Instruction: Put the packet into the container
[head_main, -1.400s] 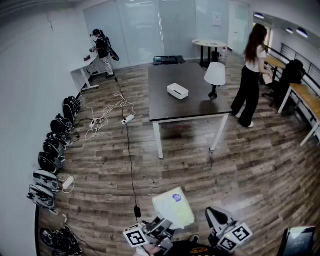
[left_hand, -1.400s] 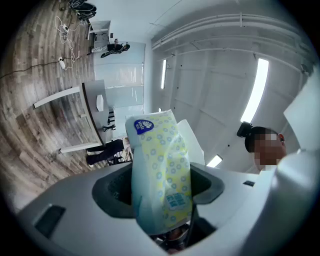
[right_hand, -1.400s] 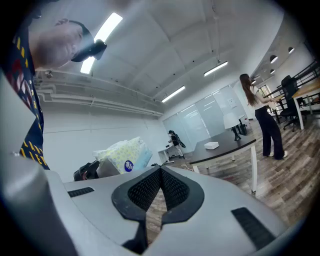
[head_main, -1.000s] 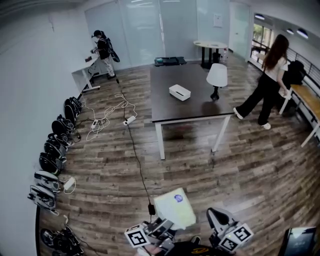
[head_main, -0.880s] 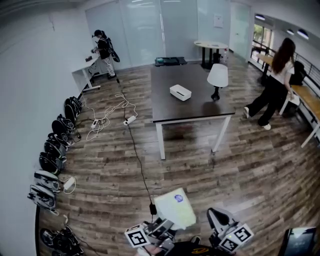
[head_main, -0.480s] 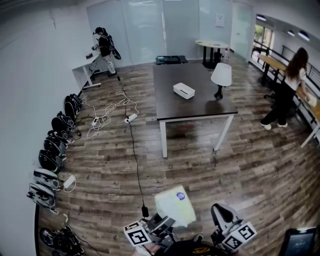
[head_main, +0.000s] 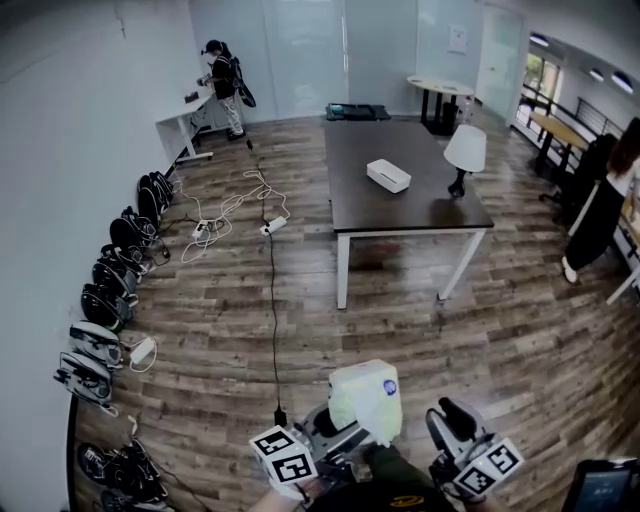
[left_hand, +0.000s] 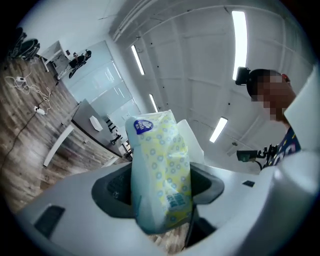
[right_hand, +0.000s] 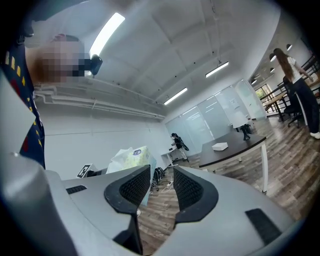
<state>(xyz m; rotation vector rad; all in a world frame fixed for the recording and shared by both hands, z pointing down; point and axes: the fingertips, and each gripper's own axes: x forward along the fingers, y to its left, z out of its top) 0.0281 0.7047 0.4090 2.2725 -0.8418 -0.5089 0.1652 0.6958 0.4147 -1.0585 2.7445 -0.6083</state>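
My left gripper (head_main: 343, 428) is shut on a pale yellow-and-white tissue packet (head_main: 366, 400) with a blue round label, held upright low in the head view. In the left gripper view the packet (left_hand: 160, 170) fills the gap and both pads press on its sides. My right gripper (head_main: 452, 422) hangs beside it to the right. Its jaws are opening, with a narrow gap and nothing between them (right_hand: 161, 187). The packet (right_hand: 131, 157) shows to its left. The white box-shaped container (head_main: 388, 175) lies far off on the dark table (head_main: 430, 212).
A white-shaded lamp (head_main: 464, 150) stands on the table right of the container. Cables (head_main: 270, 280) run across the wood floor between me and the table. Several bags (head_main: 110, 290) line the left wall. One person (head_main: 225, 85) stands at a far desk, another (head_main: 605, 210) at the right edge.
The packet and left gripper have shifted a little to the right and up. The person on the right has walked off toward the right edge. The room has slid rightward in the view.
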